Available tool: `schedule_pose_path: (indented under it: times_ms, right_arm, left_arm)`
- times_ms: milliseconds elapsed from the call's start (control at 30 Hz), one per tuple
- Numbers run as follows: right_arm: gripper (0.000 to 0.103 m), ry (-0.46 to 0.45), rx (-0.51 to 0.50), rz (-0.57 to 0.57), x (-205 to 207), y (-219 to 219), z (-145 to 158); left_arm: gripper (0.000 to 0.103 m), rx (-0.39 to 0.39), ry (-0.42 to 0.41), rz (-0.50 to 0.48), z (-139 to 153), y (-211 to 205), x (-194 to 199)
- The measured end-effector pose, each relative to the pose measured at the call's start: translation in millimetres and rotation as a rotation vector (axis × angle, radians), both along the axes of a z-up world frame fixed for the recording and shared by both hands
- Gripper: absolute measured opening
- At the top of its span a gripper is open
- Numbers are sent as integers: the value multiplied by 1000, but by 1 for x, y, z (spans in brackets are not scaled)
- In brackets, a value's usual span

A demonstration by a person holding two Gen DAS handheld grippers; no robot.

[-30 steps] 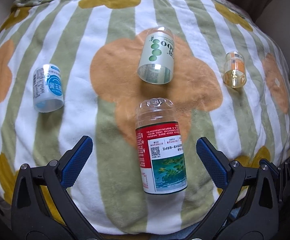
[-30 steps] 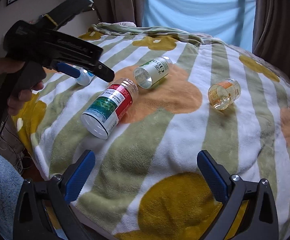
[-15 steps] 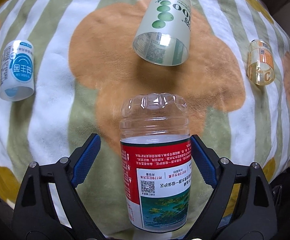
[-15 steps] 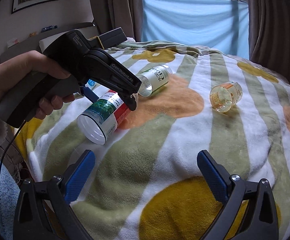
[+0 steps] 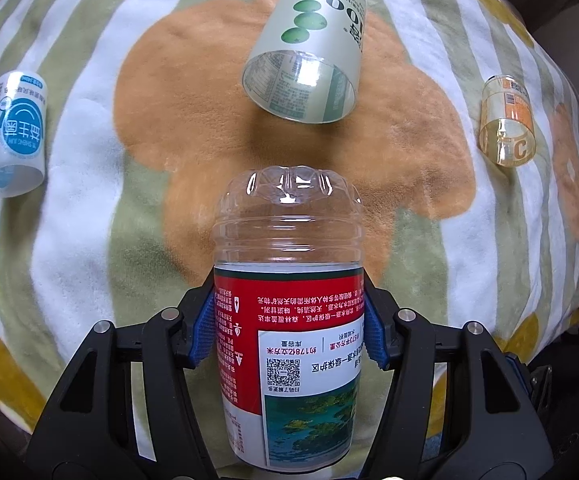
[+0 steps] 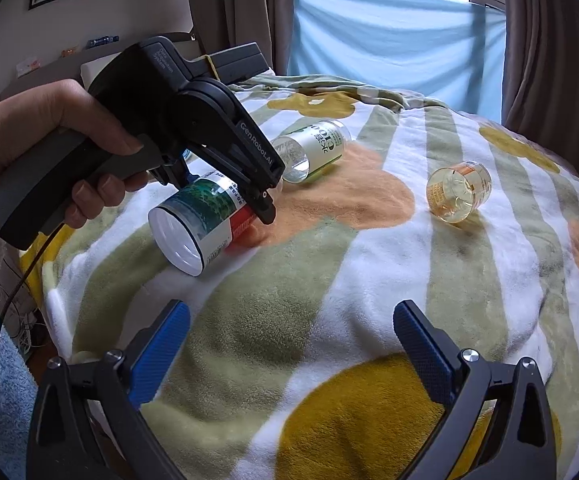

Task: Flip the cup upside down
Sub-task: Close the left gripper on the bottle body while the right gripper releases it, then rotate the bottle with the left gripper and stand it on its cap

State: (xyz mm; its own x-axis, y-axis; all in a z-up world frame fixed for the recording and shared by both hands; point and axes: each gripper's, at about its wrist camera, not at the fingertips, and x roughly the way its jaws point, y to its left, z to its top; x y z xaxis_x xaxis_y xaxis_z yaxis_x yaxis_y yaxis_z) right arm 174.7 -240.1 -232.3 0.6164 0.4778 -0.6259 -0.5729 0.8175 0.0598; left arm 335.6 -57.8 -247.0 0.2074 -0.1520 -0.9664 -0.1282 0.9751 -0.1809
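Left tool [image 5: 289,328]: blue pads clamped on both sides of the red-label cup [image 5: 289,344], gripping it at the red band of the label. Cup lies on its side on the blanket [image 5: 89,220], near the bed's front-left edge; clear ribbed base points toward the bed's middle, open mouth toward the edge. Whether it is lifted off the blanket cannot be told.

A hand [image 6: 49,144] holds the left tool's grip, seen from the right wrist view.

Right tool [image 6: 289,344]: fingers spread wide, nothing between them, above the blanket's front edge, well apart from the cup.

Other cups, all on their sides: green-label cup [image 5: 309,60] just beyond the red one on the orange patch; blue-label cup [image 5: 13,136] toward the left edge; small amber cup [image 5: 507,124] toward the right edge.
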Motion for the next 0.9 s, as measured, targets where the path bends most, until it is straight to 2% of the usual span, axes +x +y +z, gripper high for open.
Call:
schedule_pose_path:
  times_ms: [167, 300, 467, 600, 767, 900]
  right_arm:
    - [102, 22, 14, -6, 1, -2, -1]
    - [102, 21, 26, -9, 0, -4, 0]
    - [102, 12, 31, -16, 0, -5, 0]
    - [102, 19, 44, -37, 3, -8, 0]
    - [102, 30, 89, -51, 5, -15, 2]
    - [102, 49, 109, -53, 7, -18, 1]
  left_arm:
    - [56, 48, -134, -23, 22, -3, -2]
    - [56, -8, -258, 28, 34, 5, -2]
    - [56, -4, -454, 51, 39, 8, -6]
    - [56, 0, -570, 64, 34, 9, -11]
    - [56, -15, -643, 94, 23, 17, -16]
    - [56, -3, -654, 80, 19, 14, -22]
